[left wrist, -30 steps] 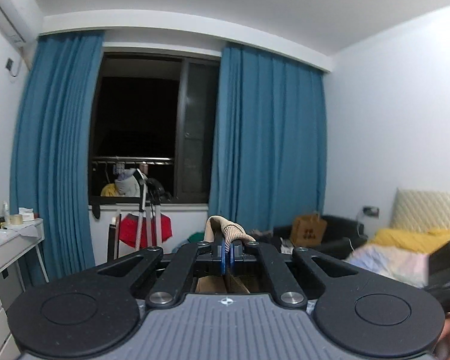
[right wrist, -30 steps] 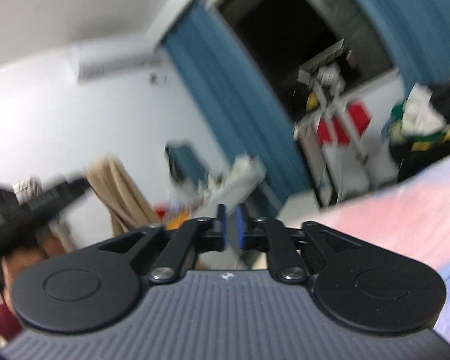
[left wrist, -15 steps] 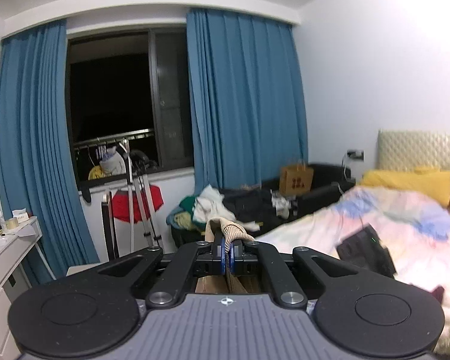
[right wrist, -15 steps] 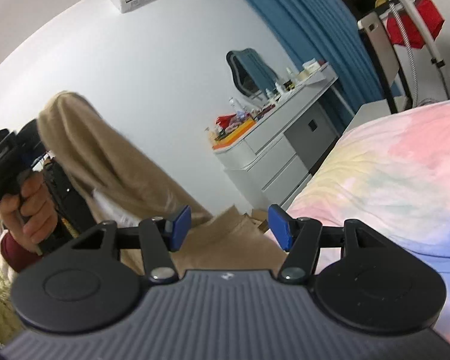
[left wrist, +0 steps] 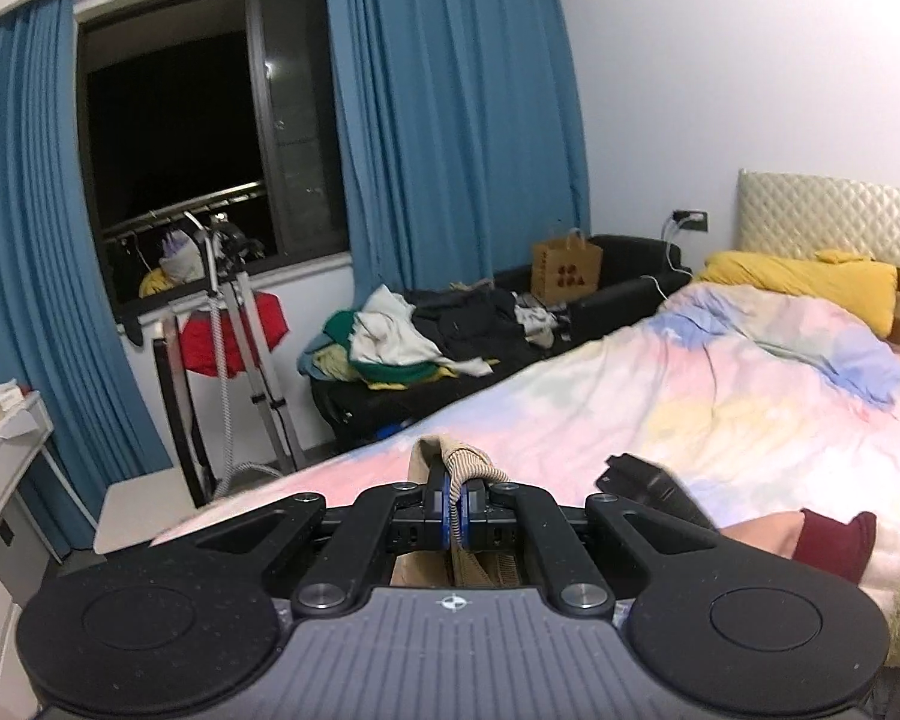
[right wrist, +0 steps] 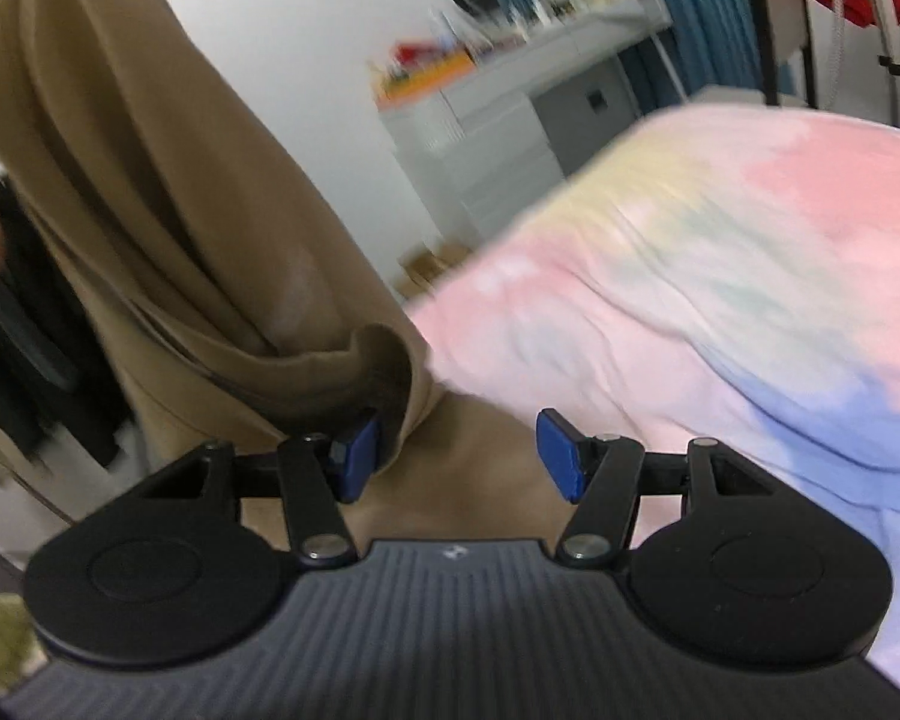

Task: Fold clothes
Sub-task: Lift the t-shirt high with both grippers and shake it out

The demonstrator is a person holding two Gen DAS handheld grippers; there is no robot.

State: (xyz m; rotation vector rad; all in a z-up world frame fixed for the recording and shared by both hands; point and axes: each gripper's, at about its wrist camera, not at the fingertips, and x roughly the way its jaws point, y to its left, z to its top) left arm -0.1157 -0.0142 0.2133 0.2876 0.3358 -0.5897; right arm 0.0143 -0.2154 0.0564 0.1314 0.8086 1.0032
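Presently, the left gripper (left wrist: 455, 501) is clenched on a tan garment (right wrist: 168, 228), its blue pads pinching a bunched fold with a ribbed striped edge that pokes up above the fingertips while more fabric hangs below the jaws. The right gripper (right wrist: 461, 456) is released: its jaws stand well apart, the figure having risen sharply within the past second and then held, and tan cloth lies between and behind the blue pads (right wrist: 561, 461) without being pressed; a rolled edge of the garment rests just beside the left-hand pad. From the right wrist view the garment hangs in long folds at the left of the frame, its lower part lying at the edge of the bed. The bed is covered by a pastel quilt (left wrist: 690, 396) in pink, yellow and blue. In the left wrist view the other gripper's dark body and a maroon sleeve (left wrist: 834, 540) appear at lower right above the quilt. A sofa (left wrist: 624, 276) heaped with clothes stands beyond the bed, under blue curtains (left wrist: 450, 120).
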